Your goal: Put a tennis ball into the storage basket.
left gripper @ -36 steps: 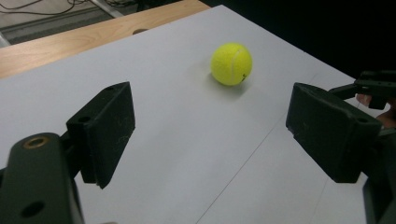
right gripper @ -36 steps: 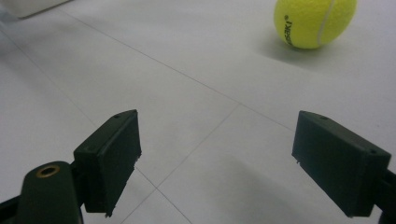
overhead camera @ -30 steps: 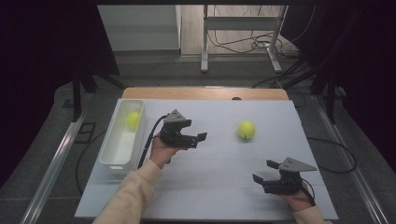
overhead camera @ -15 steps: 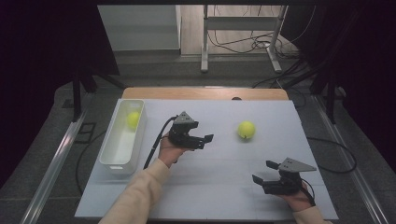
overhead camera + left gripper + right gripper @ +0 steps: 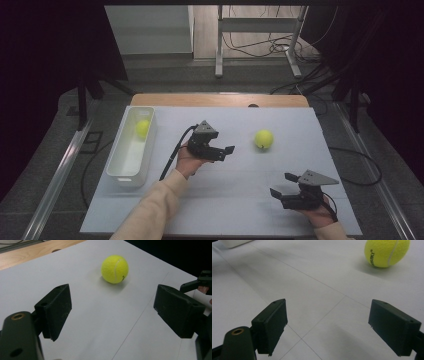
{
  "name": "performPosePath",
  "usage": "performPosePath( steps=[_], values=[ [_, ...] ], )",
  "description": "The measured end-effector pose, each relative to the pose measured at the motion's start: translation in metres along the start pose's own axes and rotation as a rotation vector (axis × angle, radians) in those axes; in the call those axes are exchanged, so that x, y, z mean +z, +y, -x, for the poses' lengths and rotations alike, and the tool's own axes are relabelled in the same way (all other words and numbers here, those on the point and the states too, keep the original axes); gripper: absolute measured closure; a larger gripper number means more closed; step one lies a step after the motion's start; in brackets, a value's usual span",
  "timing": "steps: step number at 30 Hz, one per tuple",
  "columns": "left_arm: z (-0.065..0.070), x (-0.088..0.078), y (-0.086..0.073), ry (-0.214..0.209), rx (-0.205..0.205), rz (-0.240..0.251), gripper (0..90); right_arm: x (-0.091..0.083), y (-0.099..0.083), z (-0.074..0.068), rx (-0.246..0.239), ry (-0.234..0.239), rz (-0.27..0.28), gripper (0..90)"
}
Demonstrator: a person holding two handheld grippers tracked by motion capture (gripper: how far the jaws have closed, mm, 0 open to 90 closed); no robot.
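Two grippers over the white table sheet (image 5: pixel 240 200). Nearest the person, right gripper (image 5: pixel 284 186) low at the sheet's near right corner, jaws spread wide, nothing between them; its own view shows bare sheet between the jaws and the tennis ball (image 5: pixel 387 251) lying beyond, up and to the right. Farther in, left gripper (image 5: pixel 226 152) near the sheet's middle, held by a hand in a cream sleeve (image 5: pixel 150 210), jaws pointing toward the ball; they have just been opening a little further and stand released, gap bare. Left gripper view: ball (image 5: pixel 114 269) ahead on the sheet, well clear of both jaws, not touched. High view: ball (image 5: pixel 263 139) rests right of the left gripper, apart from it. Far left: white bin (image 5: pixel 120 162) along the sheet's edge, a second tennis ball (image 5: pixel 142 128) inside at its far end.
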State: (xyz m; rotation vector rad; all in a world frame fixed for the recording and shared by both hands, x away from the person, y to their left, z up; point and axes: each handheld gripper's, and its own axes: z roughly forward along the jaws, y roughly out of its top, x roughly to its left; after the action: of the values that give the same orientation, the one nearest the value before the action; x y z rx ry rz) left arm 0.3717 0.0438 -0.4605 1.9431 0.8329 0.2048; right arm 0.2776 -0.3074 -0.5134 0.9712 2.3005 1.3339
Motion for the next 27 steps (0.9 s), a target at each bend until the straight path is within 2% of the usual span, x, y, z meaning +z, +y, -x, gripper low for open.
performPosePath(
  steps=[13, 18, 27],
  values=[
    [-0.001, 0.016, 0.002, 0.002, -0.005, -0.004, 14.6, -0.001, -0.001, 0.0, 0.003, -0.004, -0.001, 16.1],
    [0.0, 0.021, 0.005, 0.011, 0.019, -0.015, 14.7, -0.001, -0.001, 0.001, 0.002, -0.006, -0.003, 16.1],
    [0.003, 0.026, 0.008, 0.012, 0.026, -0.021, 14.1, -0.001, -0.001, 0.001, 0.002, -0.005, -0.003, 16.1]
  ],
)
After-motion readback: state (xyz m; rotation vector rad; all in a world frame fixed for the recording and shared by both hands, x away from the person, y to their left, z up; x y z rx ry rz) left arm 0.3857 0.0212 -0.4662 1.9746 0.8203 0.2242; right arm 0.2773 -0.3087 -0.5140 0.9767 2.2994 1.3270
